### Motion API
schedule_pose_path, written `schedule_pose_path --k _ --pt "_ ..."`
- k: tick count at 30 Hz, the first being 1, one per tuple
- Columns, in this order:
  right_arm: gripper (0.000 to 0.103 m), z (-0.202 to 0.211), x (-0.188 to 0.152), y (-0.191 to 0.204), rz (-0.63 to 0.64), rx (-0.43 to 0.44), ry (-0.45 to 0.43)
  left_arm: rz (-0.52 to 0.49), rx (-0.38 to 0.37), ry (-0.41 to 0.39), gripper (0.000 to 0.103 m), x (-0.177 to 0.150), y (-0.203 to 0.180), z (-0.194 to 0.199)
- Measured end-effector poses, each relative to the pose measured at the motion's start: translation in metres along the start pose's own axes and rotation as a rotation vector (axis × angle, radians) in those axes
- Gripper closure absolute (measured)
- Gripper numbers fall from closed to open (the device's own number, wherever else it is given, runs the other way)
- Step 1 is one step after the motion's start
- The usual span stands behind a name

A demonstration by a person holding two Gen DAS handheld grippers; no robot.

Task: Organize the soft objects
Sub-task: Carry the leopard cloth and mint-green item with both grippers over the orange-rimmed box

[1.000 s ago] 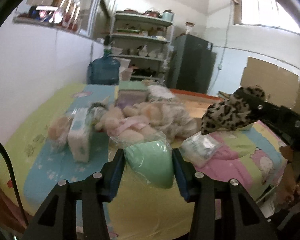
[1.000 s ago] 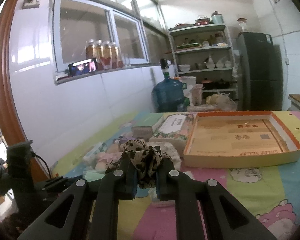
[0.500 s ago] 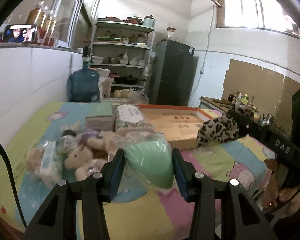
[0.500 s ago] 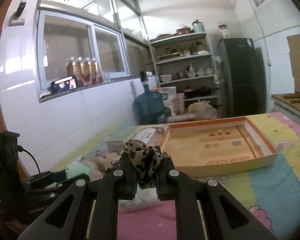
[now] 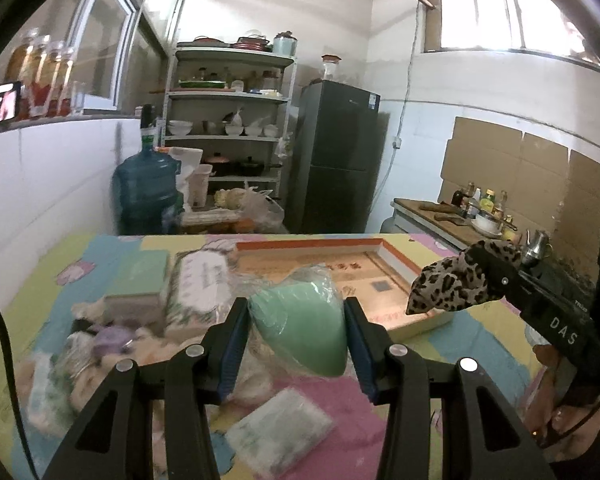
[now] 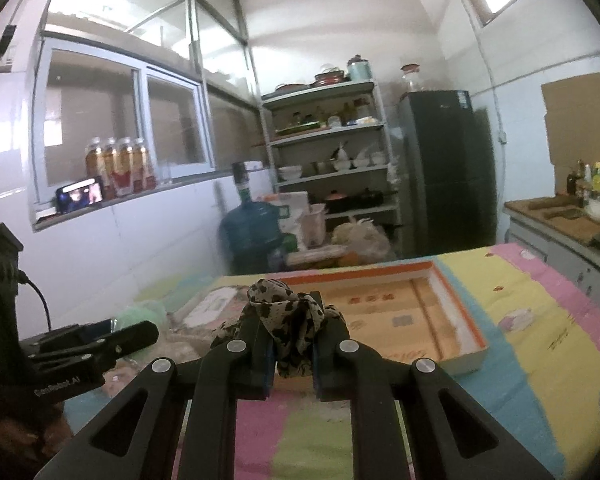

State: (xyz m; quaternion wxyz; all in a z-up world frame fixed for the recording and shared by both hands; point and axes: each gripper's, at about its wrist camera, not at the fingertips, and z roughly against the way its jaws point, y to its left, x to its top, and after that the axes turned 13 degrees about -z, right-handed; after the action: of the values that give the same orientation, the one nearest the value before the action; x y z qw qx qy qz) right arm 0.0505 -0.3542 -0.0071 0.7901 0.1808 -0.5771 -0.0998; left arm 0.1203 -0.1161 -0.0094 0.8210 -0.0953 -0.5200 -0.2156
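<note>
the left gripper is partly spread, and its two blue pads press on both sides of a mint green soft item that is wrapped in clear plastic. the item fills the gap between the pads and stands out in front of them, lifted above the table. this gripper points a little downward, toward the far side of the table.

the right gripper is almost pressed together and it pinches a leopard print cloth. the cloth is bunched above the fingertips and one fold hangs down between the pads. in the left wrist view the same cloth shows at the tip of the right gripper, held in the air just over the near right corner of the shallow box. a hand holds this gripper from below at the right edge of the picture. the right gripper also points slightly downward, toward the box.

the shallow box has an orange rim and a brown cardboard floor; it lies on the colourful tablecloth, on the far right part of the table. left of it lie two flat packs, and nearer, on the left, a blurred pile of plush toys in plastic. a small clear packet lies on the cloth just below the left gripper.
</note>
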Motion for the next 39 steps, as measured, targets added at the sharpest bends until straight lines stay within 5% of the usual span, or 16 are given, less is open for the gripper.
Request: schedule_pose_path --k 20,30,39 --pt "0.089 -0.102 0.056 -0.101 -0.083 -0.072 0.114 0.058 -0.027 0.116 0.056 0.058 -0.042 -0.146" --pt "0.089 -0.156 0.047 -0.135 -0.165 -0.108 0.219 0.083 -0.065 0.273 0.056 0.050 -0.047 -0.218" --pt "0.089 -0.172 0.038 -0.139 -0.162 -0.131 0.275 0.081 -0.079 0.369 0.056 0.040 -0.048 -0.242"
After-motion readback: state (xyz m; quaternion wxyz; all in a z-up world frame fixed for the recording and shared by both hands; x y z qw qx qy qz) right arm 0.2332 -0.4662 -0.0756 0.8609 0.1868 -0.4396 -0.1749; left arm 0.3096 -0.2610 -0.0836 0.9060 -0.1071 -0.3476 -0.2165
